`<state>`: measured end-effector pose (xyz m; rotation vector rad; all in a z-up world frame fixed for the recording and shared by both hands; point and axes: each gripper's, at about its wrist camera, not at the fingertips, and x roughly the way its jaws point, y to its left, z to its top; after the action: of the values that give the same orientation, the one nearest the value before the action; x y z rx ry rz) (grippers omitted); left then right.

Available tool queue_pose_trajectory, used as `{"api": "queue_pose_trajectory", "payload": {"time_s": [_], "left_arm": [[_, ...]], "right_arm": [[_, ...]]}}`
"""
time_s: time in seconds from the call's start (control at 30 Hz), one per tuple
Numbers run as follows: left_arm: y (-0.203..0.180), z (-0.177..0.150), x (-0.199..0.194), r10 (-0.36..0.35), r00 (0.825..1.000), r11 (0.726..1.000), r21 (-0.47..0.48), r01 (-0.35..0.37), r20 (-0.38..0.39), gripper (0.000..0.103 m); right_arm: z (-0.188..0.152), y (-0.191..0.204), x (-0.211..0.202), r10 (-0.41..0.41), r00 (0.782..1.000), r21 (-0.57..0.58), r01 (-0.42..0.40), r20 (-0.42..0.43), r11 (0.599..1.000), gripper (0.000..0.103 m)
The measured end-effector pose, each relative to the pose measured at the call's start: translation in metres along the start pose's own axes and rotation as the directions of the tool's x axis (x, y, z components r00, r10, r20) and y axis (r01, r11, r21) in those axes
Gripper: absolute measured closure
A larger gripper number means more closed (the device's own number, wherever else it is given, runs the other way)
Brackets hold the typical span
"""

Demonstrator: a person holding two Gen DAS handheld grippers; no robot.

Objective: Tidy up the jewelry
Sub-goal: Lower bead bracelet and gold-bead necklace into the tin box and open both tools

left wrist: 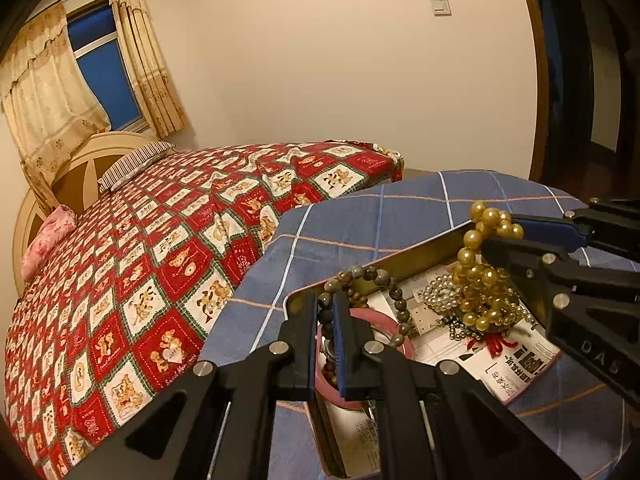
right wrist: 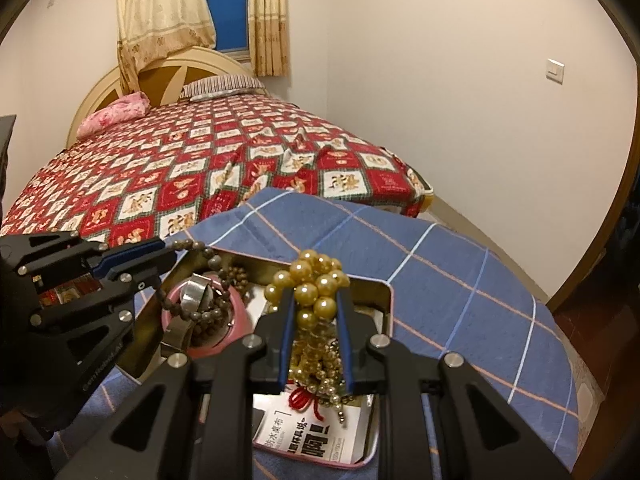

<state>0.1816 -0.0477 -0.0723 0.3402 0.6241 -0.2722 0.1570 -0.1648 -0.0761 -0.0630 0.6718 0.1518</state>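
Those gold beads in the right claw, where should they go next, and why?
Probably lift them a little higher. The right gripper is shut on the gold bead necklace, but its lower loops still lie tangled with the smaller pearl strand inside the tin box, so they haven't cleared it yet.

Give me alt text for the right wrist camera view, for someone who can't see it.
The right claw grips a strand of large gold pearl beads, lifting it above a shallow metal tin on a blue plaid cloth. At left, the left claw pinches a brown wooden bead bracelet over a pink bangle.
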Motion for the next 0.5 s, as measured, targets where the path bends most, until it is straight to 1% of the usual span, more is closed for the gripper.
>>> {"api": "queue_pose_trajectory", "payload": {"time_s": [0.5], "left_arm": [[0.002,-0.006,0.011,0.002,1.000,1.000,-0.013,-0.002,-0.015,0.096]], "right_arm": [[-0.004,0.003,0.017,-0.005,0.999,-0.011,0.005,-0.038,1.000,0.081]]}}
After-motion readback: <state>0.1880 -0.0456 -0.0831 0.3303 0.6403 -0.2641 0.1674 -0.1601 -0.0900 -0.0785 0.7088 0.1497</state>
